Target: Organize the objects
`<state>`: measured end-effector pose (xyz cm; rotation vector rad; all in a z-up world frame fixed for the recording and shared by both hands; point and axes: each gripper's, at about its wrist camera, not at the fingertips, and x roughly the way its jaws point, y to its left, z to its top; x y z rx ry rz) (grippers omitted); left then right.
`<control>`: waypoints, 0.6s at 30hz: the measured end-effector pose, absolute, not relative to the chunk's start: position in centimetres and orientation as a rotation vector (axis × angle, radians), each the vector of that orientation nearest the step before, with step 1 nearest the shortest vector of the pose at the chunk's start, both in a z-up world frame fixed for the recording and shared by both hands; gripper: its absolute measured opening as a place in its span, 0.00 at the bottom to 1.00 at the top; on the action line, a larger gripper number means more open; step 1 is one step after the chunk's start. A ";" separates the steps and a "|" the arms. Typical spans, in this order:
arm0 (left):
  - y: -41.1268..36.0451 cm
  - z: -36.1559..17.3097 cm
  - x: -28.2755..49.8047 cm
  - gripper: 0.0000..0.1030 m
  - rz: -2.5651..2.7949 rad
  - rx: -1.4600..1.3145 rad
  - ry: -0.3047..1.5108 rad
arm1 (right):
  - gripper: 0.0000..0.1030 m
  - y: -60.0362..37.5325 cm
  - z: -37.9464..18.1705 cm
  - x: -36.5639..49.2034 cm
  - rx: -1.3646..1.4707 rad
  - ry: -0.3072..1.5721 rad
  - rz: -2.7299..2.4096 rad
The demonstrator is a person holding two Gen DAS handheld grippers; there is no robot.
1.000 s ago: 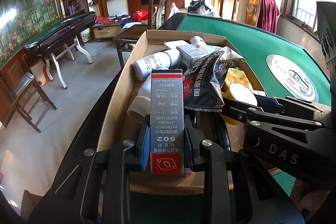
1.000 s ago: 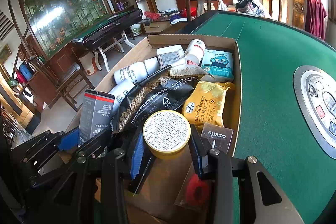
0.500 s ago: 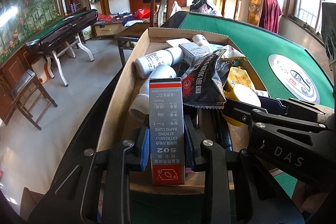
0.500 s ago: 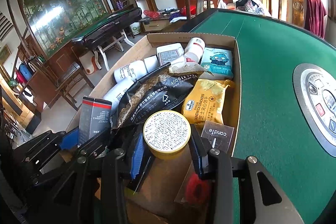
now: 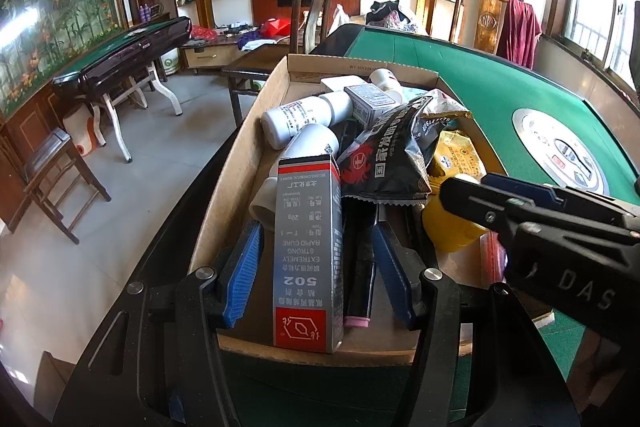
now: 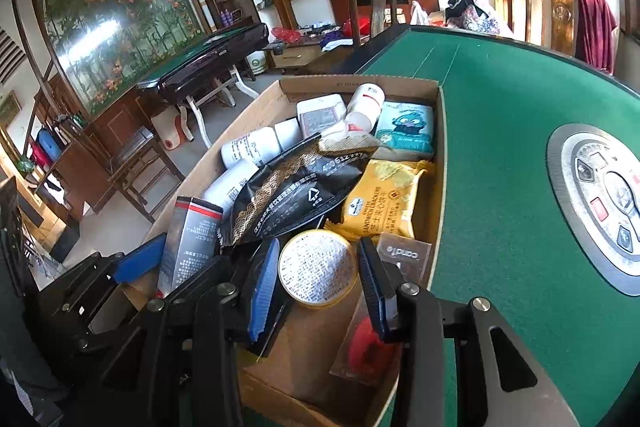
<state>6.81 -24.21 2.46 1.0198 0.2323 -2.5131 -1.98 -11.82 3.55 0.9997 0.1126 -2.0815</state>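
A grey and red glue box (image 5: 308, 255) stands in the near end of the cardboard carton (image 5: 236, 171), leaning on white bottles. My left gripper (image 5: 316, 267) straddles it with its jaws opening; both blue pads (image 5: 244, 275) stand clear of the box. A black marker (image 5: 360, 279) lies beside the box, between the same jaws. My right gripper (image 6: 318, 275) is shut on a round yellow tin (image 6: 318, 269), held low over the carton's near end (image 6: 440, 155). In the left wrist view the tin (image 5: 452, 227) shows at the right gripper's tips.
The carton holds a black snack bag (image 6: 296, 199), a yellow cracker pack (image 6: 384, 199), white bottles (image 5: 300, 117), a teal tissue pack (image 6: 408, 127) and a candle packet (image 6: 400, 255). The green felt table (image 6: 500, 147) with its round centre panel (image 6: 600, 203) lies right. Floor and chairs lie left.
The left jaws have spread apart and let go of the glue box, which stays standing in the carton. The right gripper and its tin have hardly moved.
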 end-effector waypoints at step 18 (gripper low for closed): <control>-22.1 4.3 8.3 0.56 -2.496 0.896 0.161 | 0.59 -6.8 6.5 0.7 0.855 0.093 -2.152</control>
